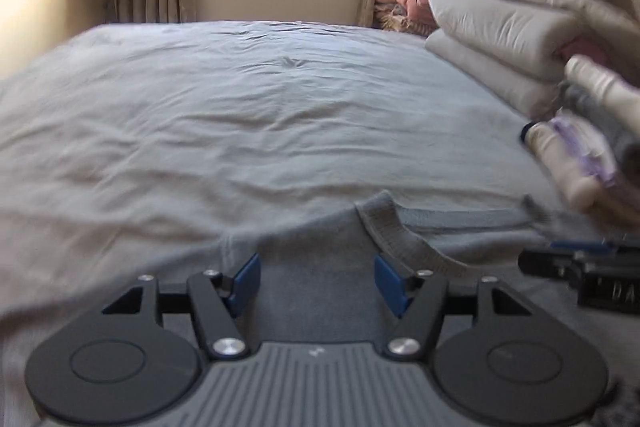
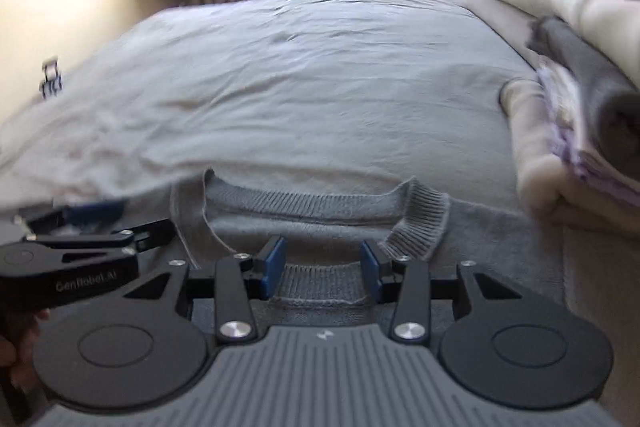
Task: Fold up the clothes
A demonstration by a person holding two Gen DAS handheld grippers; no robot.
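Observation:
A grey knitted sweater (image 1: 316,243) lies flat on the bed, its ribbed collar (image 2: 320,209) facing away from me. My left gripper (image 1: 316,279) is open and hovers low over the sweater's shoulder, left of the collar (image 1: 404,241). My right gripper (image 2: 322,265) is open too, and its blue pads (image 2: 274,263) straddle the near edge of the neck opening. Each gripper shows in the other's view: the right gripper (image 1: 580,275) at the right edge, the left gripper (image 2: 80,243) at the left edge with a hand behind it.
The bed's wrinkled grey sheet (image 1: 240,107) stretches ahead to a radiator under a bright window. A stack of folded clothes (image 2: 580,131) and piled pillows and duvets (image 1: 500,19) line the right side. Curtains hang at the back; a small clip (image 2: 51,79) sits far left.

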